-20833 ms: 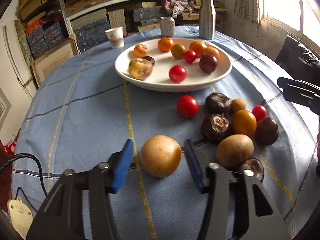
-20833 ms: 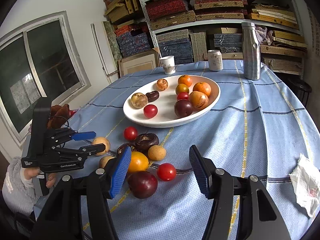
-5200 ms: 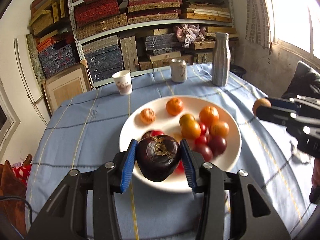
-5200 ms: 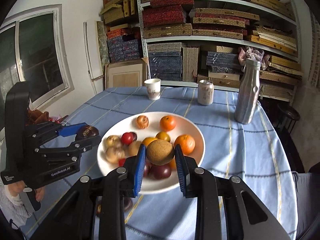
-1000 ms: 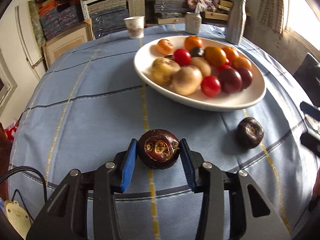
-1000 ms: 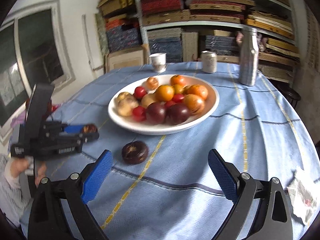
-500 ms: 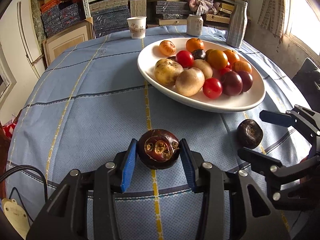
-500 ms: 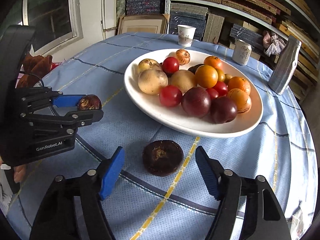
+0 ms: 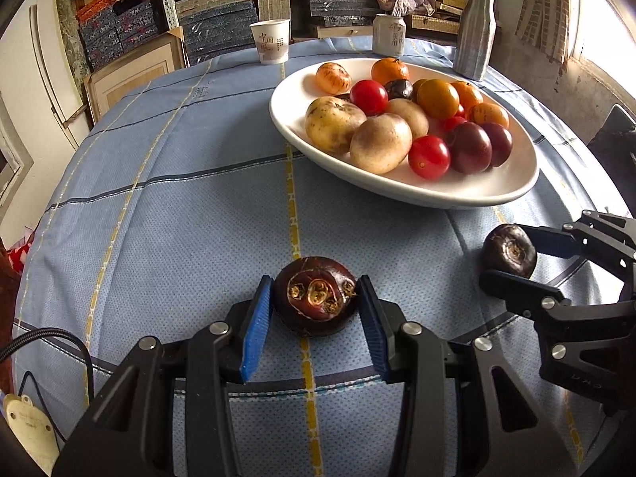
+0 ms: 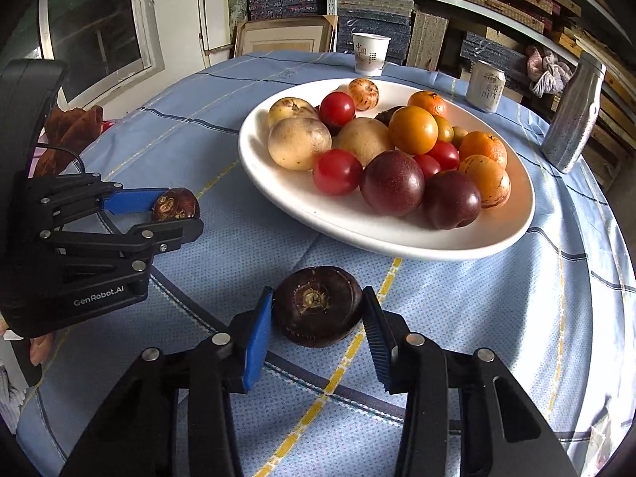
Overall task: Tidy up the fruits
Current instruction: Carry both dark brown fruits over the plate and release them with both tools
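My left gripper (image 9: 316,310) is shut on a dark brown round fruit (image 9: 316,301), held just above the blue tablecloth; it also shows in the right wrist view (image 10: 175,203). My right gripper (image 10: 317,314) has closed around a second dark fruit (image 10: 317,311) that rests on the cloth in front of the white plate (image 10: 397,234); both pads touch it. This fruit also shows in the left wrist view (image 9: 509,249), right of the plate (image 9: 457,194). The plate holds several fruits: red, orange, tan and dark purple.
A paper cup (image 9: 271,41), a can (image 9: 389,35) and a metal bottle (image 9: 475,31) stand behind the plate. Shelves of boxes rise beyond the round table. A cable (image 9: 43,338) runs at the left table edge.
My right gripper has moved forward and closed its jaws onto the dark fruit on the cloth. My left gripper has kept its fruit and barely moved.
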The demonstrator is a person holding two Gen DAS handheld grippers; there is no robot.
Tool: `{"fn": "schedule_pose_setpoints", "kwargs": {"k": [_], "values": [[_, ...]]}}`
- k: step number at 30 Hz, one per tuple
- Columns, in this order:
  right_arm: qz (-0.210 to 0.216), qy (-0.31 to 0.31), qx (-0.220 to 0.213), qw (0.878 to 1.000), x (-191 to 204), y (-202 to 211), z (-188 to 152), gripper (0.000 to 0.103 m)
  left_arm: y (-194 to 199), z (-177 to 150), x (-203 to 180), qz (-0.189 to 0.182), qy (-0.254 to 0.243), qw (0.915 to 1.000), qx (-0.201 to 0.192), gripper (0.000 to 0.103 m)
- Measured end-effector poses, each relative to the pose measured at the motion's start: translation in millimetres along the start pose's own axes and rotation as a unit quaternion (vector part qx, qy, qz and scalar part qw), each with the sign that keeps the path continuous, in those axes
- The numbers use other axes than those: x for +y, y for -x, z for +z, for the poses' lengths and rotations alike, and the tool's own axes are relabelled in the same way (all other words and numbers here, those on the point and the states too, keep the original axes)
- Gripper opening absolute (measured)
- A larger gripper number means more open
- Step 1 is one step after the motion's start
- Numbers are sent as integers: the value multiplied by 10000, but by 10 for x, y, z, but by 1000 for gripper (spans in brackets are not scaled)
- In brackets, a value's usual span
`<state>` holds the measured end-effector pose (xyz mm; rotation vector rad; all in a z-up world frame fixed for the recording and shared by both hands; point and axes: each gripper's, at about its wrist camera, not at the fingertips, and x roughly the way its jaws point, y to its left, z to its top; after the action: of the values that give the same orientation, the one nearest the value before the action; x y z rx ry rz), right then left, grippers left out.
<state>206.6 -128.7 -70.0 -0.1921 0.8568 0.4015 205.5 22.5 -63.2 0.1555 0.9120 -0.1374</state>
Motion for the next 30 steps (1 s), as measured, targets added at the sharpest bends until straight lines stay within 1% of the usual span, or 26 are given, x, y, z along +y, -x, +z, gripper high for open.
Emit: {"fn": "schedule_pose_setpoints", "kwargs": {"k": [3,7,9,13,16,20,23,25,30], "values": [[24,-8,-19,10000,-10,28,-15,44,20,-7,-28,86,-71,9999,-55,42],[42,-107,-178,9998,-69,130,-52,44,172,-33,-85,309,-197,9984,-426,42],[54,-166,-245,9995,-103,181,-89,44,227,-43,-93,290,-178,9981,-522,42],[101,-321,-447,9984,-177,340,-183,44,343,-71,-115,369,-187,9965,-728,42],[128,-485,-665,9965,-252,505,-274,44,424,-101,-115,340,-147,9962,-787,42],[76,-661,-1011,9927,-381,815,-414,44,593,-151,-89,257,-98,9958,-868,42],[-76,-682,-1266,9896,-482,1097,-430,44,788,-84,-42,183,-96,9953,-951,42],[-178,-715,-1486,9861,-570,1320,-400,44,1001,30,6,221,-106,9934,-1116,42],[-372,-766,-2165,9726,-775,1937,-181,44,1483,391,61,256,-98,9871,-1579,42]]}}
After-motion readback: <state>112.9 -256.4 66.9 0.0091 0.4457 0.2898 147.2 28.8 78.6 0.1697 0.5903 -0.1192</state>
